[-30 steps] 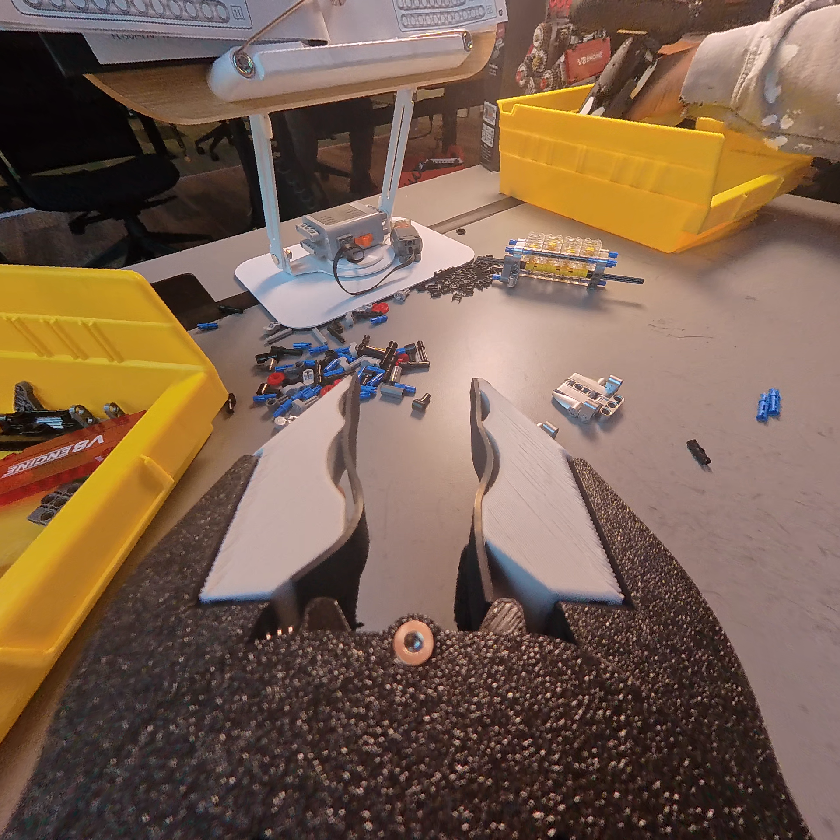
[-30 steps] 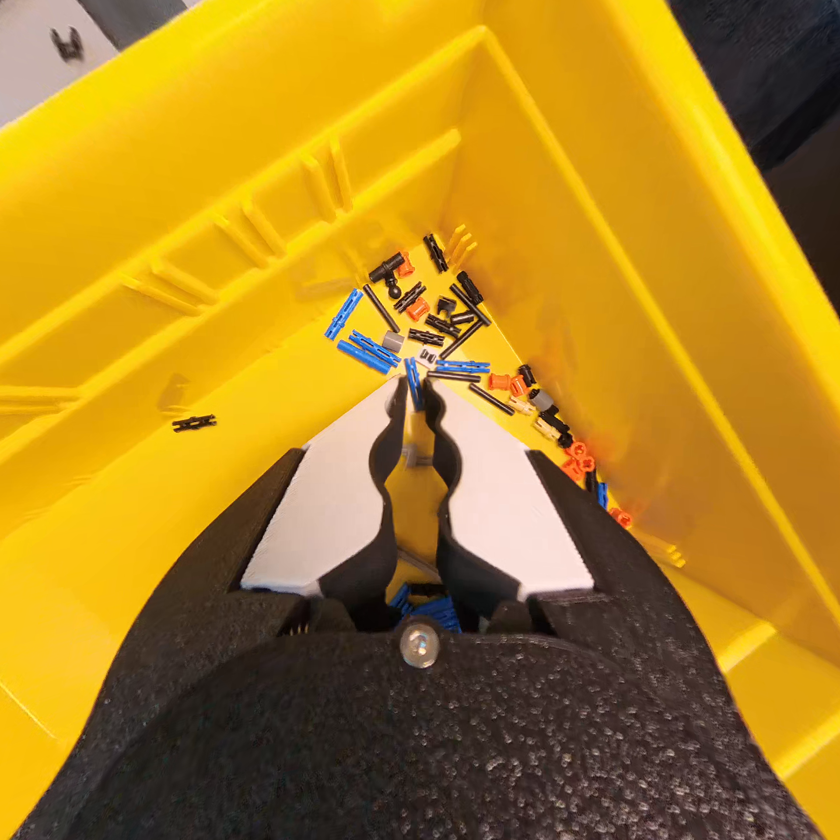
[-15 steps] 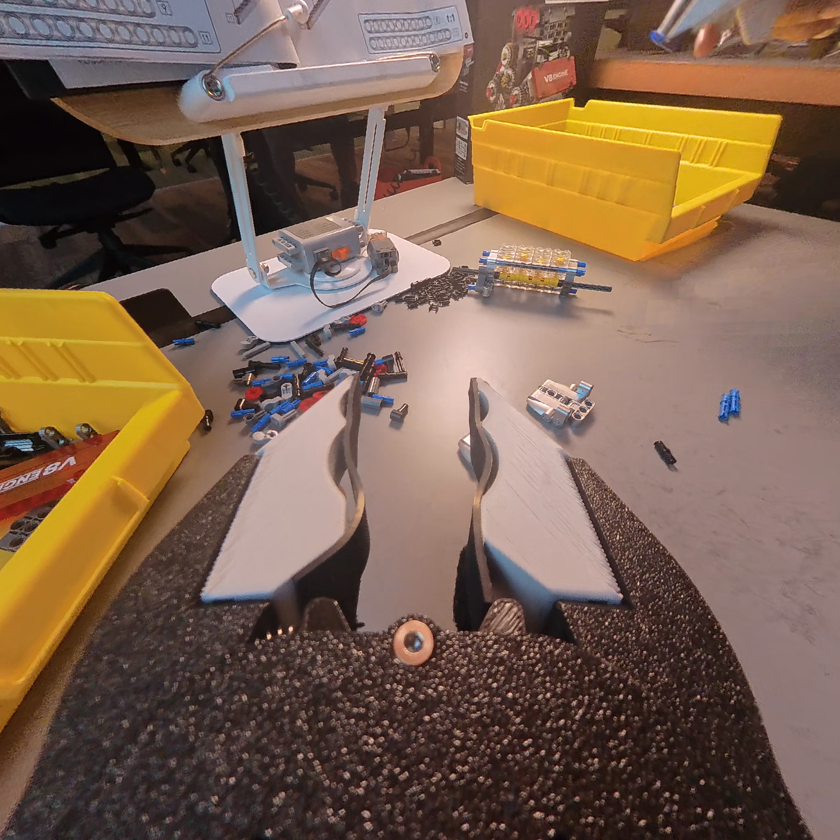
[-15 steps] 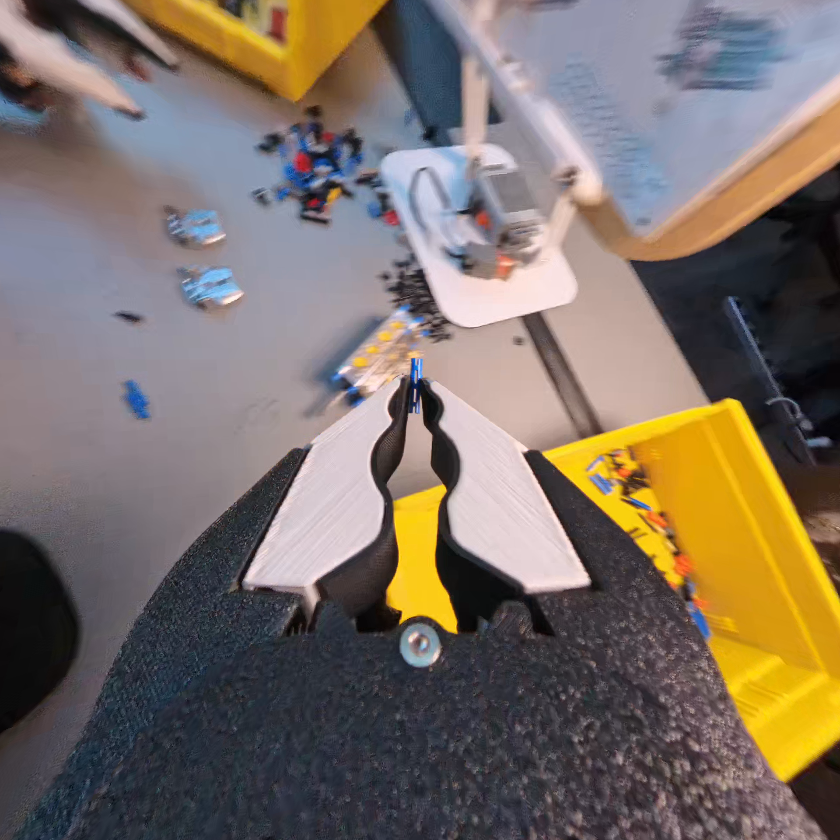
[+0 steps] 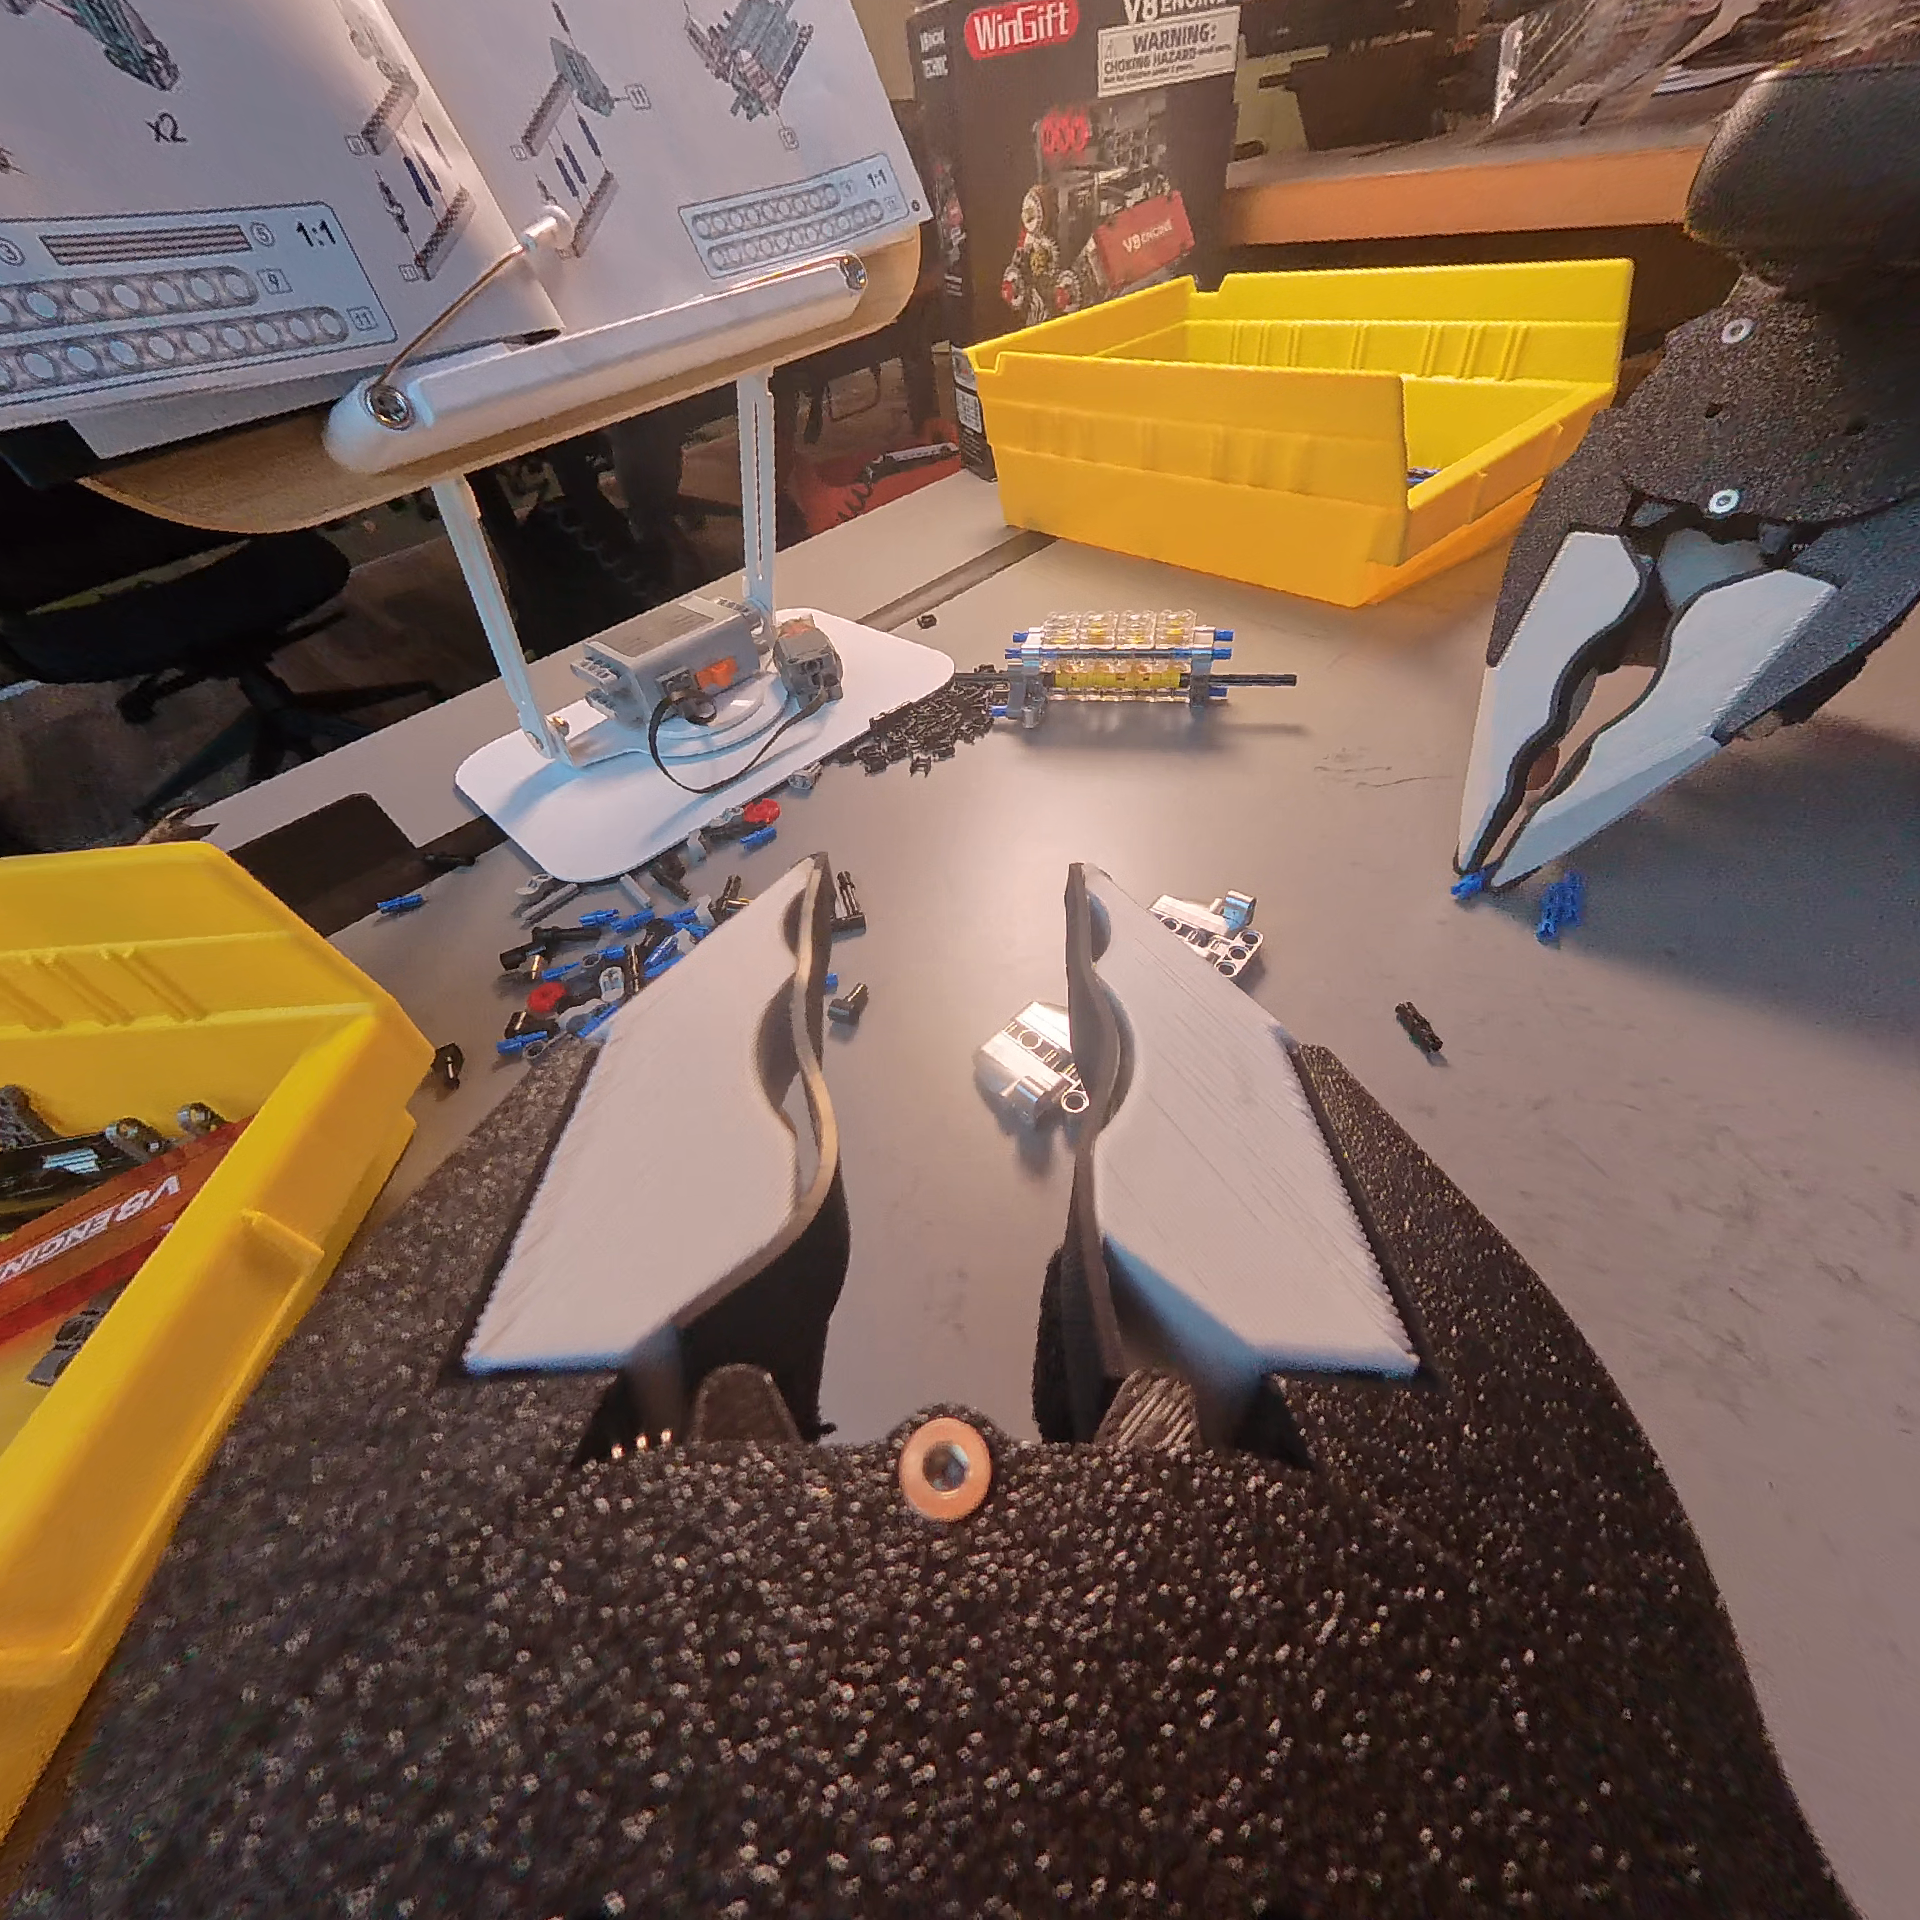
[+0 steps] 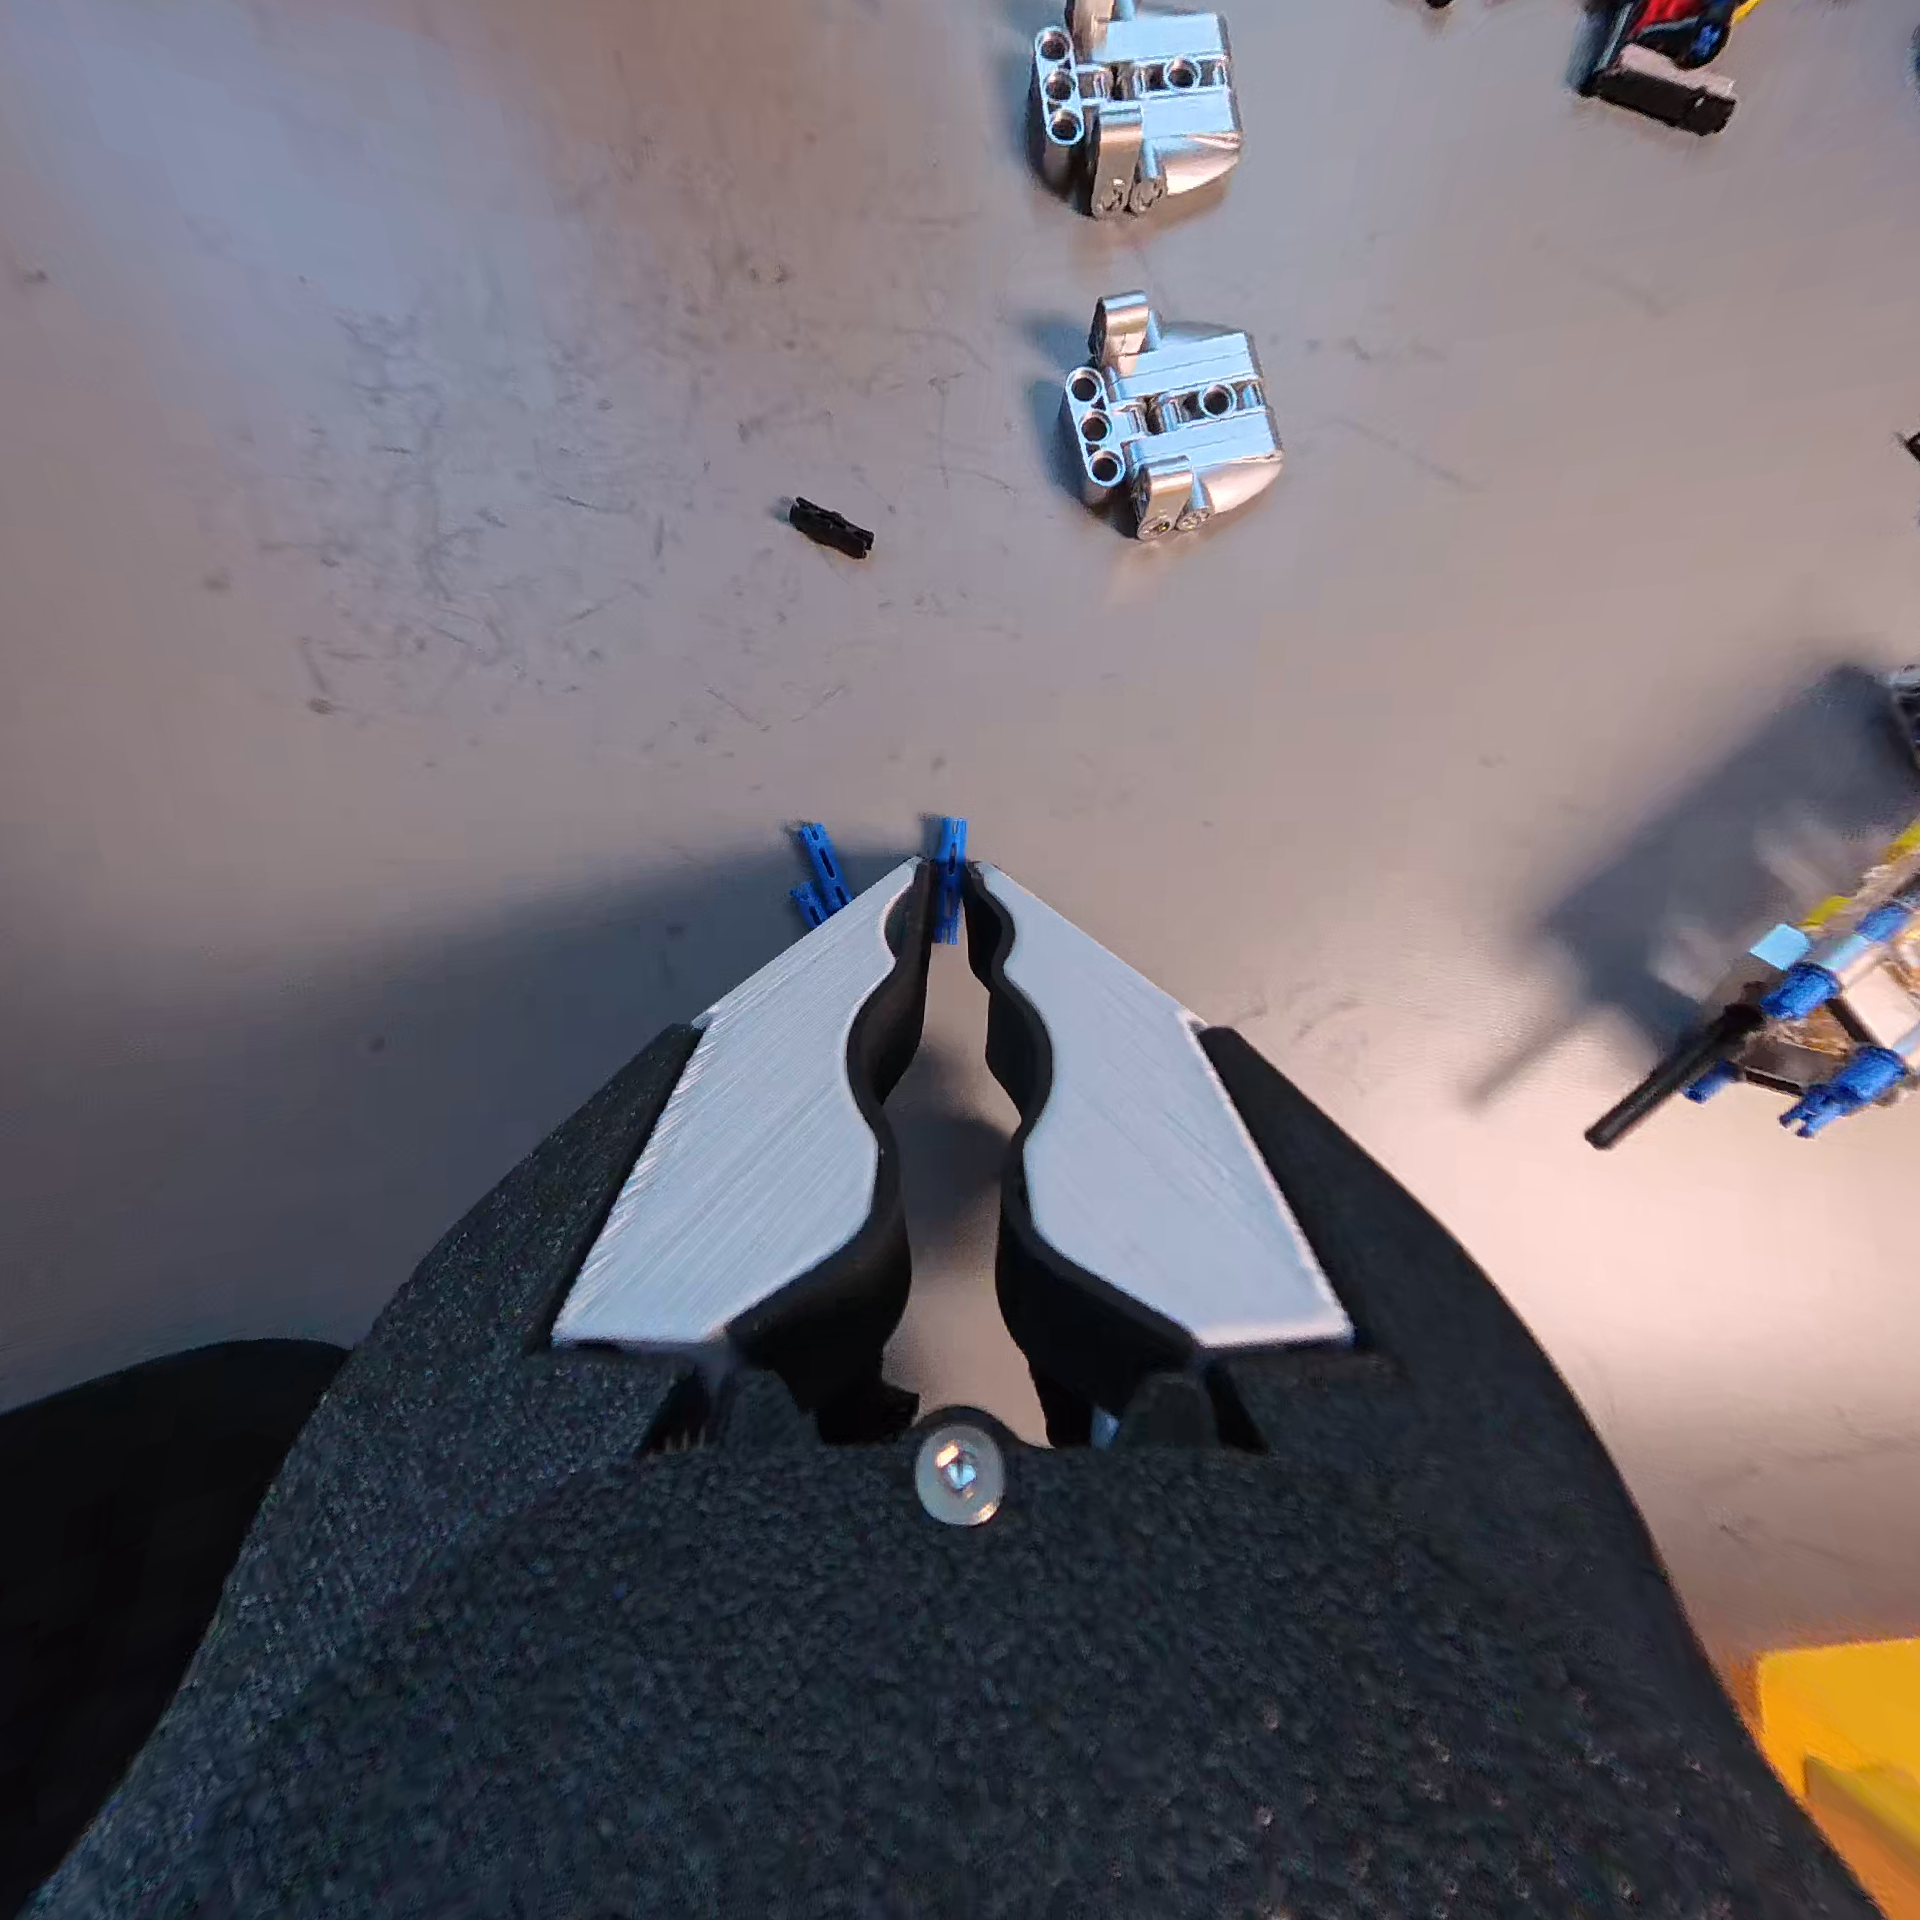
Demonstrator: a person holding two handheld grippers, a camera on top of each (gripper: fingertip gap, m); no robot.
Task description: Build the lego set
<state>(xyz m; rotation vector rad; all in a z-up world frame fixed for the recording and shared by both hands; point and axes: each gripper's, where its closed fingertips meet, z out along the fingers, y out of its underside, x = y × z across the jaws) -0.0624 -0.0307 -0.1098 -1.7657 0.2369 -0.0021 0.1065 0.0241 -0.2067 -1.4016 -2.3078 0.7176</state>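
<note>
1. The right gripper (image 6: pixel 943 878) was closed on a small blue pin (image 6: pixel 948 873), pinched upright between its tips, low over the grey table (image 6: pixel 416 520).
2. Two more blue pins (image 6: pixel 818 878) lay on the table just left of the held pin, partly hidden by the left finger.
3. Beyond the held pin lay a black pin (image 6: pixel 831 527), and farther to its right two silver brick assemblies (image 6: pixel 1169 421), one behind the other.
4. The left gripper (image 5: pixel 948 904) hung with its jaws wide apart, holding nothing, above the table; one silver assembly (image 5: pixel 1029 1065) lay between its fingers.
5. From the held pin, a heap of small loose parts (image 5: pixel 623 951) lay well apart, past the left gripper, beside a white book stand (image 5: pixel 707 769) and a yellow bin (image 5: pixel 156 1039).
</note>
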